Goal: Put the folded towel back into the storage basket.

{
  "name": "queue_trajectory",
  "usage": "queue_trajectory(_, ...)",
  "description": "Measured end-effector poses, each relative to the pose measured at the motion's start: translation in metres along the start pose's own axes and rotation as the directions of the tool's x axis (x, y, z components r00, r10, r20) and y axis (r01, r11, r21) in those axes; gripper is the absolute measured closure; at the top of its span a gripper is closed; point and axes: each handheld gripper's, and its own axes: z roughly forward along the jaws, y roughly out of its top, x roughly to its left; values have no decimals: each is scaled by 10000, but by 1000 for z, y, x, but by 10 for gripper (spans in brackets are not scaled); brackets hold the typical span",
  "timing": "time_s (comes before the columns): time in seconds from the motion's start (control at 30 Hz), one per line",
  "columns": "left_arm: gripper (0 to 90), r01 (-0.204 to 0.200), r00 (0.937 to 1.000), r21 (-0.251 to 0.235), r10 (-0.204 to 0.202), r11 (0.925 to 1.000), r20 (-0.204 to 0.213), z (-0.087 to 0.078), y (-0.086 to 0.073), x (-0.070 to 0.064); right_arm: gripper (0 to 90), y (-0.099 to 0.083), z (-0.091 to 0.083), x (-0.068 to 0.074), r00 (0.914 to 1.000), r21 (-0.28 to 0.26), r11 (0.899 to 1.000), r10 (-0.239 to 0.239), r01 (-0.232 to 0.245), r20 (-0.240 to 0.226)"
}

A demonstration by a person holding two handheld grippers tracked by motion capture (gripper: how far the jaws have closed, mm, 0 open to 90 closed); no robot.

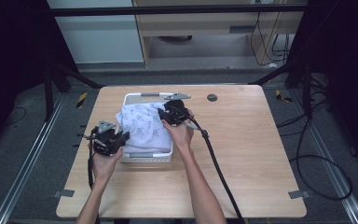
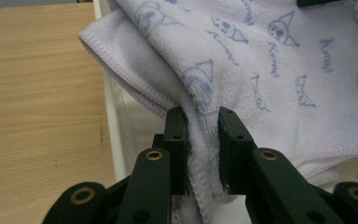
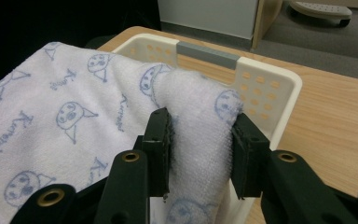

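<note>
Gripping the towel (image 1: 143,126) with both sets of fingers over the white basket (image 1: 135,157). My left gripper (image 1: 121,136) is clamped on a hemmed fold at the basket's near-left wall; in the left gripper view the cloth is squeezed thin between the fingers (image 2: 175,135). My right gripper (image 1: 167,115) pinches a thick bunched roll near the basket's far-right corner, the fingers (image 3: 158,140) closed around it just short of the grey handle (image 3: 207,53).

Progress, my read: the towel is grabbed at two points and sits mostly on and over the basket, spread across its top and spilling over the left rim. Whether it goes in or comes out, the move itself isn't finished; the cloth is neither tucked down nor lifted clear.

Room: the bench (image 1: 261,154) is bare to the right of the basket and in front of it. The basket's perforated wall is close beside my right fingers, so the hem could snag there.
</note>
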Motion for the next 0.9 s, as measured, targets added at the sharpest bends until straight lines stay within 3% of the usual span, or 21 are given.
queue_trajectory(0.43, 750, -143, 9998, 346, 149, 9993, -149, 10, -6, 0, 637, -12, 11, -3, 9999, 320, 9994, 128, -130, 56)
queue_trajectory(0.9, 745, -153, 9995, 660, 170, 9977, -267, 17, -9, 0, 627, -20, 17, -3, 9997, 608, 9981, -45, 32, 221)
